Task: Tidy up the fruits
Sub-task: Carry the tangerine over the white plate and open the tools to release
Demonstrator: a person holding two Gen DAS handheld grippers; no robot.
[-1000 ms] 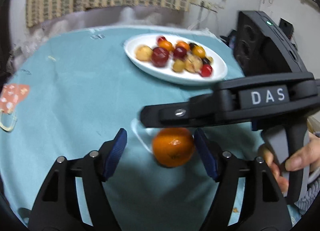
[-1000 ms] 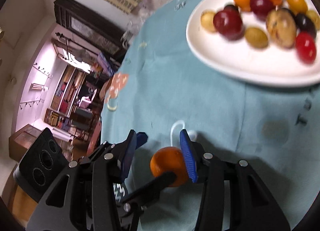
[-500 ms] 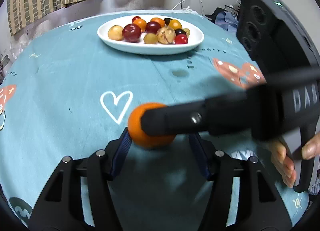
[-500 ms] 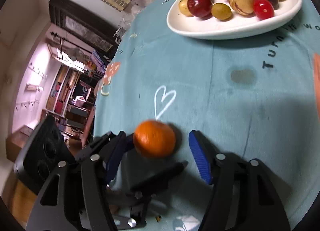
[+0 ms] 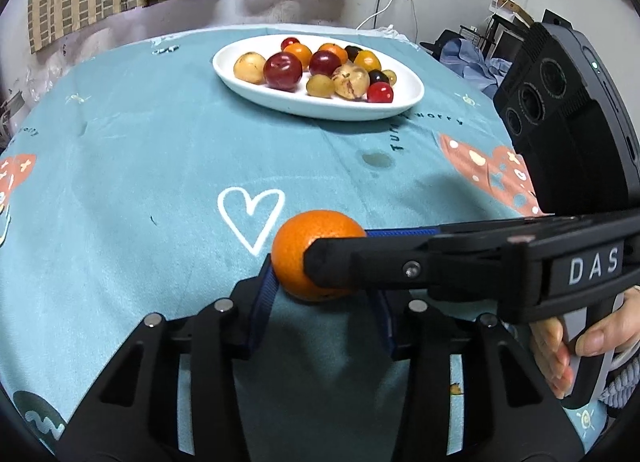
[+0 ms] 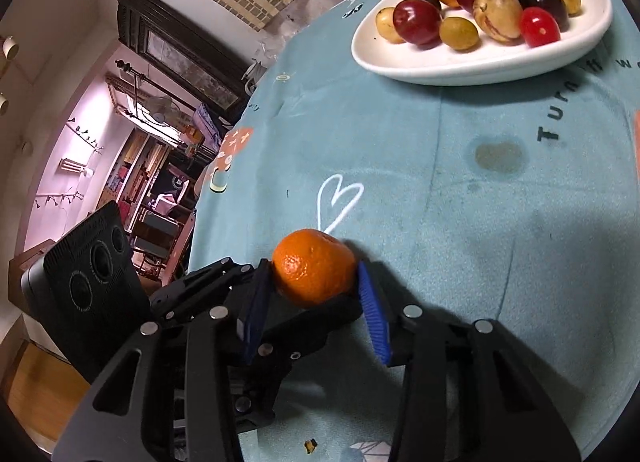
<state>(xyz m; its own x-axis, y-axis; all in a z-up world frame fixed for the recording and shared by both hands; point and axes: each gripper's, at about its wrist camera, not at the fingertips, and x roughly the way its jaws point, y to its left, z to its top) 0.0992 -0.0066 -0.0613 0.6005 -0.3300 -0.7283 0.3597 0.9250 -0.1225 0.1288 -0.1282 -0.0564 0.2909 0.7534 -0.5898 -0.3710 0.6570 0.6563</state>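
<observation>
A small orange (image 5: 304,246) lies on the teal tablecloth just in front of a white heart print (image 5: 250,214). My left gripper (image 5: 324,286) comes from below with its jaws closing; its left pad touches the orange, and its right pad is hidden behind the other tool. My right gripper (image 6: 316,282) has its jaws closing too, and both blue pads (image 6: 372,310) press the orange (image 6: 314,272). In the left wrist view it crosses in from the right. One of the left gripper's fingers (image 6: 316,316) lies under the fruit. A white oval plate (image 5: 320,110) of several fruits stands at the back.
A person's hand (image 5: 592,342) grips the right tool's handle at the lower right. The plate (image 6: 460,74) sits well beyond the orange, with bare cloth and a dark stain (image 5: 376,159) between. The table's left edge (image 6: 208,198) drops off to a room.
The right gripper opened off the orange, then closed on it again. The left gripper's jaws narrowed around the same orange. Both views swung, so the plate now sits farther back.
</observation>
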